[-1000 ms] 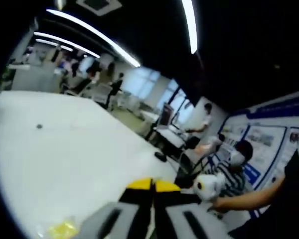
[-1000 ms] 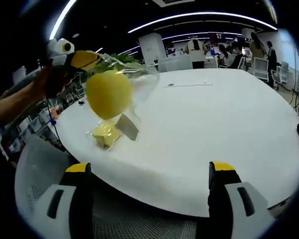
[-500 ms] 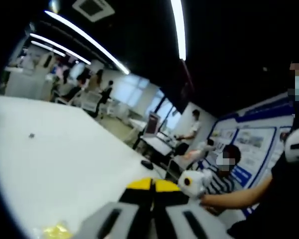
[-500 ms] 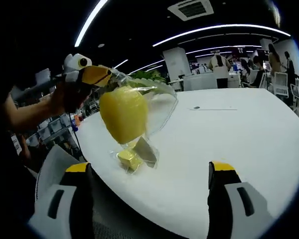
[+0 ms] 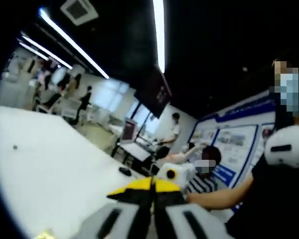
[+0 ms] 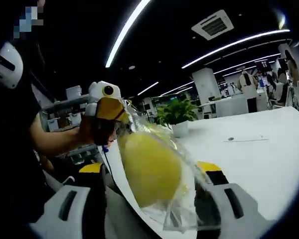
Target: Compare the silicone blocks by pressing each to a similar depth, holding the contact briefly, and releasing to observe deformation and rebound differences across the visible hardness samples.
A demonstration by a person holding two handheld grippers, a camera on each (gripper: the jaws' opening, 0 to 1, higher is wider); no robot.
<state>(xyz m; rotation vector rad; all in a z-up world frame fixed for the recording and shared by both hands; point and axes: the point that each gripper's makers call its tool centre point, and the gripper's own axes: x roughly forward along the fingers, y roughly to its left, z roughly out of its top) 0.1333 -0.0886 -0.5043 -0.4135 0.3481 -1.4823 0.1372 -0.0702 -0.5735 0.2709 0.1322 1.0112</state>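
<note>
Bag point(image 6: 162, 164) of clear plastic with a yellow block point(image 6: 150, 168) inside hangs from the left gripper point(image 6: 109, 110), whose fingers are closed on its upper edge; in the left gripper view that gripper point(image 5: 153, 185) shows its yellow tips pressed together. Compared with a second ago, the bag has come up from the table point(image 6: 259, 149) and now sits between the open fingers of the right gripper point(image 6: 153, 170), close in front of them, while before it was farther off and to their left. The smaller yellow piece that lay under it is no longer visible. I think the block is being brought into position for a squeeze by the right fingers, so no press has started yet. The slippery bag may let the block slide when pressure comes.
</note>
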